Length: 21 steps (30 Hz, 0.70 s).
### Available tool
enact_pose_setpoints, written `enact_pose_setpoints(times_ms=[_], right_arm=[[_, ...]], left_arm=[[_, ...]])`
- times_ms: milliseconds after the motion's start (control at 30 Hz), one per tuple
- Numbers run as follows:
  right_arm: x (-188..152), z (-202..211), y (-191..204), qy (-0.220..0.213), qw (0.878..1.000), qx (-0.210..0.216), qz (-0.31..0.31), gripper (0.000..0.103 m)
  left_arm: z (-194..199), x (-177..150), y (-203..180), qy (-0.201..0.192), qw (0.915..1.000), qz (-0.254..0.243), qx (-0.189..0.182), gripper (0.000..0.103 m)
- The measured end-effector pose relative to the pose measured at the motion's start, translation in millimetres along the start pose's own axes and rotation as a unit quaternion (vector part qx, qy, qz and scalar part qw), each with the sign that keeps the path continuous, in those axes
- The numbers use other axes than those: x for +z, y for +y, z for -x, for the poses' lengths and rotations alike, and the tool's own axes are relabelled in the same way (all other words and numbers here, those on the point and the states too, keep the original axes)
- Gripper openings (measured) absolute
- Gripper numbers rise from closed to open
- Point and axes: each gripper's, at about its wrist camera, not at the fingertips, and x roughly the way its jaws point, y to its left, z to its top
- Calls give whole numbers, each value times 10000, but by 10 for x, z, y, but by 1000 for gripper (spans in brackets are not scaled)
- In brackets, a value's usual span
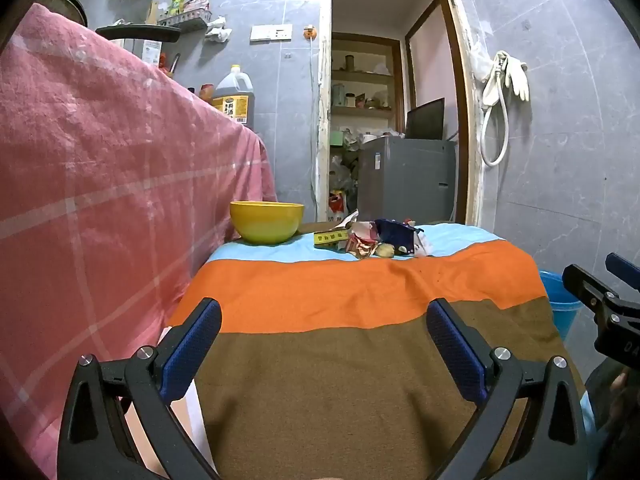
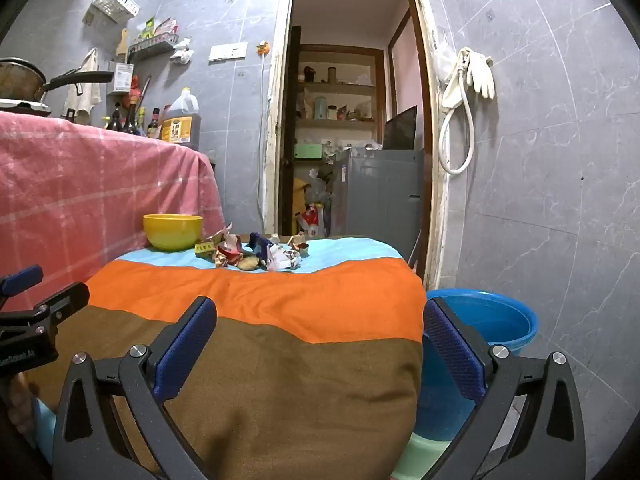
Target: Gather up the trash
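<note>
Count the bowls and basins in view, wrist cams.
2. A yellow bowl stands at the far left of the striped cloth, beside the trash pile. A blue basin sits on the floor to the table's right. Others may be hidden behind the table.

Pink checked cloth (image 2: 100, 184) drapes a counter at left, w/ a large amber plastic oil jug (image 2: 182, 120) and dark glass bottles (image 2: 132, 118) on top. A grey tiled wall (image 2: 540, 160) carries a white perforated wire basket (image 2: 114, 0), a white switch plate (image 2: 228, 52) and pale rubber gloves (image 2: 478, 70) beside a looped white hose (image 2: 456, 140). Open brown-framed doorway (image 2: 424, 120) shows wooden shelves (image 2: 340, 88) and a grey metal cabinet (image 2: 380, 192).
</note>
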Motion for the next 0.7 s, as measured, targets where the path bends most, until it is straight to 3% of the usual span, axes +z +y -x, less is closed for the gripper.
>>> enact_pose_setpoints(times_ms=[700], right_arm=[[-13, -5, -9, 20, 10000, -1, -15, 103]], left_arm=[[-1, -1, -2, 18, 10000, 4, -8, 101]])
